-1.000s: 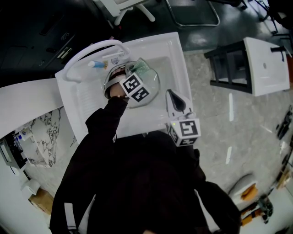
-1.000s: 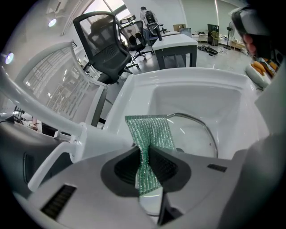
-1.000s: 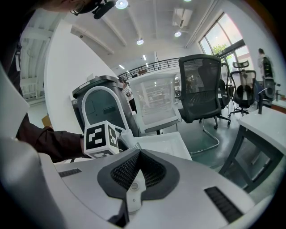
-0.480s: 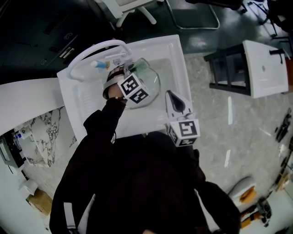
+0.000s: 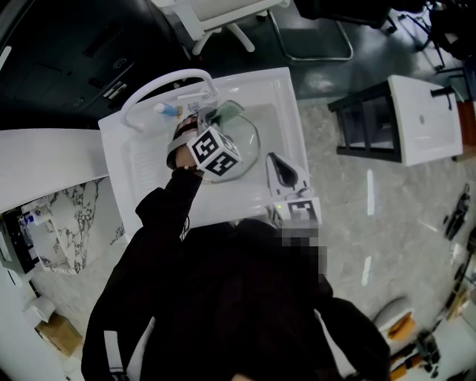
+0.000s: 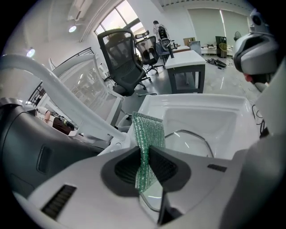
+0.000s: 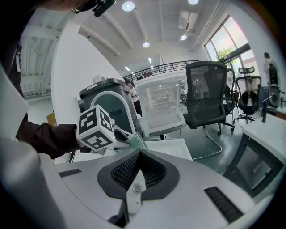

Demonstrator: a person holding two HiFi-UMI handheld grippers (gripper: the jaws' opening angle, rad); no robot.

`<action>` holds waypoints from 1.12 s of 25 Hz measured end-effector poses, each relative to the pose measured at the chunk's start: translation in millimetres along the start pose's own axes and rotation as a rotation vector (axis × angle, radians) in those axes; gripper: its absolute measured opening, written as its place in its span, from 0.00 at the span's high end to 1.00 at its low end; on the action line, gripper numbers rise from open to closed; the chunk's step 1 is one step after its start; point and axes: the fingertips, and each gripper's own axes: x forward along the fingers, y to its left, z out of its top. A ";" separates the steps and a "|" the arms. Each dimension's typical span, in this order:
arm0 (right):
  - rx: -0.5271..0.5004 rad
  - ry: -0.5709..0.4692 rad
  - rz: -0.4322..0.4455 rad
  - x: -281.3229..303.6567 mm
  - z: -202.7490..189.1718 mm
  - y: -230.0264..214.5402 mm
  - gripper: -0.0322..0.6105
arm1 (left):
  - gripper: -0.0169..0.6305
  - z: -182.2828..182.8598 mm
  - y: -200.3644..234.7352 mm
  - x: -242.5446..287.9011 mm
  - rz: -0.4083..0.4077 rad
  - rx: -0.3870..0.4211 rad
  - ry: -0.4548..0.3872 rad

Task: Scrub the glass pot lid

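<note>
Head view: a white sink unit (image 5: pixel 286 97) stands on a pale marble-patterned floor (image 5: pixel 357 186) in an open office. Its arched white tap (image 5: pixel 160 82) curves over the far left corner of the basin. Beyond the sink is the base of an office chair (image 5: pixel 223 22), and well off to the right of both tools is a black-framed stand with a white top (image 5: pixel 420 115).

The glass pot lid (image 5: pixel 249 141) lies in the basin, directly under and ahead of the left tool (image 5: pixel 210 117). A small blue-tipped item (image 5: pixel 165 109) sits by the tap base, just left of that tool. The person's dark sleeve (image 5: pixel 175 201) reaches in from the near edge and hides part of the sink's left deck.

In the left gripper view, the left tool (image 6: pixel 144 154) is clamped tight on a green mesh scrub pad (image 6: pixel 146 138). The pad stands upright between the jaws and sticks out past them. The lid's metal rim (image 6: pixel 192 136) curves just ahead and to the right of the pad, inside the white basin (image 6: pixel 210 112). Whether the pad touches the glass cannot be told.

The right tool (image 5: pixel 281 170) hovers over the basin's right rim, beside the lid and apart from it. In the right gripper view its jaws (image 7: pixel 139 156) are pressed together with nothing between them. They point toward the left tool's marker cube (image 7: pixel 96 127).
</note>
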 end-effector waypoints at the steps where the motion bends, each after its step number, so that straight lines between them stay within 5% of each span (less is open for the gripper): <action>1: -0.004 -0.001 0.003 -0.6 0.2 1.5 0.95 | 0.87 0.3 1.4 -4.4 0.003 -0.012 -0.006; 6: -0.029 -0.005 0.021 -3.0 4.3 13.2 0.95 | 0.87 1.9 16.9 -32.0 0.050 -0.075 -0.053; 14: -0.083 -0.034 0.052 -1.2 24.4 31.6 0.95 | 0.87 -3.5 39.5 -78.6 0.070 -0.310 -0.181; 28: -0.122 -0.096 0.047 -3.7 70.8 50.5 0.95 | 0.87 -8.9 54.9 -146.9 0.099 -0.588 -0.419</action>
